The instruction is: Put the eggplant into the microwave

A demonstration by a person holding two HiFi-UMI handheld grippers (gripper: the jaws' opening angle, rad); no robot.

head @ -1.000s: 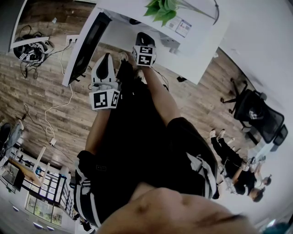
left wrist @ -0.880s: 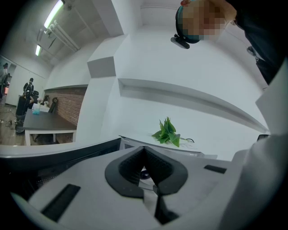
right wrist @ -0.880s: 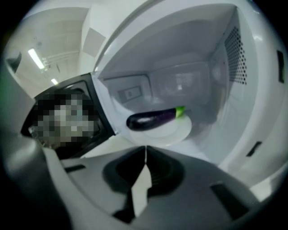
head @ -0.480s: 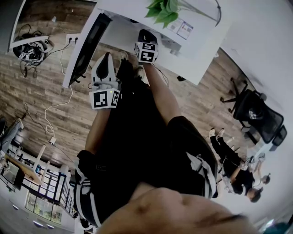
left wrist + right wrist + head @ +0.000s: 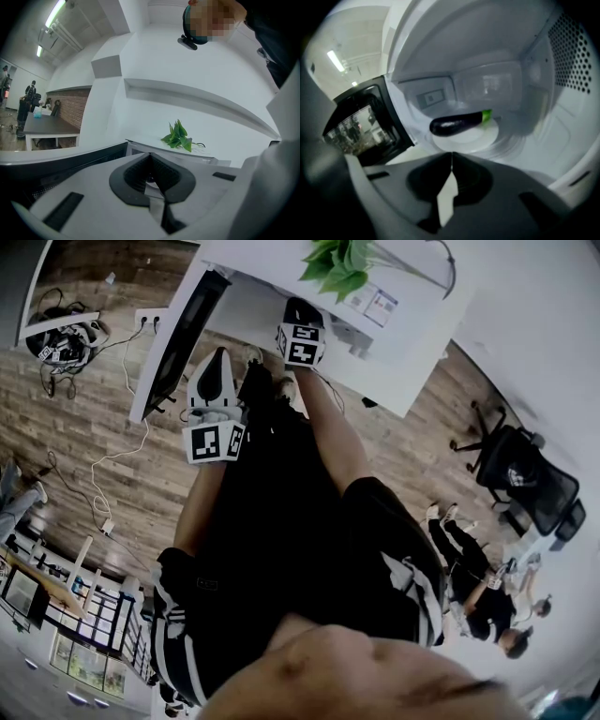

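A dark purple eggplant (image 5: 457, 124) with a green stem lies on the white round plate (image 5: 476, 138) inside the white microwave (image 5: 543, 117). My right gripper (image 5: 451, 157) sits just in front of the plate at the oven's mouth, jaws shut and empty, apart from the eggplant. The head view shows this right gripper (image 5: 298, 313) reaching in under the white top. The microwave's black door (image 5: 178, 338) hangs open to the left. My left gripper (image 5: 218, 360) is held beside the door, and its jaws (image 5: 150, 157) are shut with nothing in them.
A green plant (image 5: 339, 261) stands on the white top above the oven. Cables and a power strip (image 5: 141, 324) lie on the wood floor at left. An office chair (image 5: 520, 474) and a seated person (image 5: 478, 596) are at right.
The right gripper has edged slightly up the head view, toward the microwave. The left gripper has stayed put. A person's legs have come into view at the left edge.
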